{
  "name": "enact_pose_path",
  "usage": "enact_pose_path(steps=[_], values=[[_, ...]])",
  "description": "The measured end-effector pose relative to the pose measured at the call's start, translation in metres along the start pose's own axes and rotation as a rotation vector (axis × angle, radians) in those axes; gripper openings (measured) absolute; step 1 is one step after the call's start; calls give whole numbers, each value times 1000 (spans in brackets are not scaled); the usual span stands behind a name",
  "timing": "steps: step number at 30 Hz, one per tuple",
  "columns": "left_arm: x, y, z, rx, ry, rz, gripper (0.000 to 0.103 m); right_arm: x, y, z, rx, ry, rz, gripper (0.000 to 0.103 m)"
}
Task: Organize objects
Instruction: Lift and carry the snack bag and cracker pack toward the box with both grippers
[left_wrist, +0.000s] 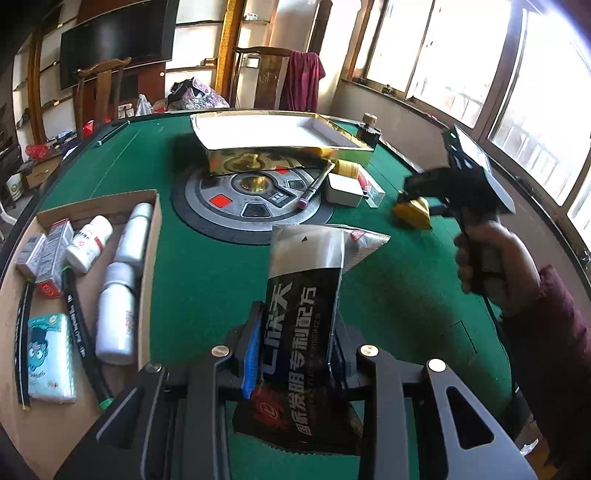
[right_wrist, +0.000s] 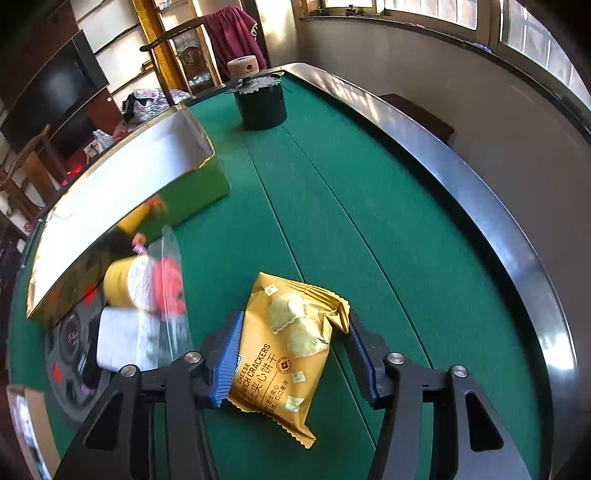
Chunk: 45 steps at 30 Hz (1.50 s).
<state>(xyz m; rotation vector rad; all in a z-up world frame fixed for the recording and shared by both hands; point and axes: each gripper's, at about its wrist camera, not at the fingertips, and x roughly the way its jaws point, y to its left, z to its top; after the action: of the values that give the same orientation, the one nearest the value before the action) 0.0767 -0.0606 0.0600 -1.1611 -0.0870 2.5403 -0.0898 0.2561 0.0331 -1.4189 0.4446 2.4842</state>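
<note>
My left gripper (left_wrist: 295, 350) is shut on a black and silver sachet (left_wrist: 303, 295) with Chinese print, held upright above the green table (left_wrist: 203, 280). My right gripper (right_wrist: 291, 354) is open, with its blue-padded fingers either side of a yellow cheese cracker packet (right_wrist: 291, 347) that lies on the felt. The left pad touches the packet; the right pad stands a little apart. In the left wrist view the right gripper (left_wrist: 417, 199) is at the packet (left_wrist: 413, 216) on the right of the table.
A wooden tray (left_wrist: 151, 236) at left holds white bottles, small boxes, a tissue pack and black cables. An open gold box (left_wrist: 277, 147) stands at the table's middle back. A white box (left_wrist: 343, 190), yellow tape roll (right_wrist: 122, 286), pen and plastic bag lie near it. A dark pot (right_wrist: 262, 103) stands far back.
</note>
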Motion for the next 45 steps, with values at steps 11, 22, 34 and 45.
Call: enact_pose_path(steps=[11, 22, 34, 45], values=[[-31, 20, -18, -64, -29, 3, 30, -43, -2, -51, -37, 24, 194, 45], [-48, 36, -31, -105, -47, 20, 30, -28, 37, -74, -121, 9, 90, 82], [-61, 65, -48, -162, -60, 30, 31, -46, 70, -111, -240, -41, 109, 48], [-96, 76, -53, -185, -146, -50, 27, -71, 71, -129, -185, 7, 398, 46]])
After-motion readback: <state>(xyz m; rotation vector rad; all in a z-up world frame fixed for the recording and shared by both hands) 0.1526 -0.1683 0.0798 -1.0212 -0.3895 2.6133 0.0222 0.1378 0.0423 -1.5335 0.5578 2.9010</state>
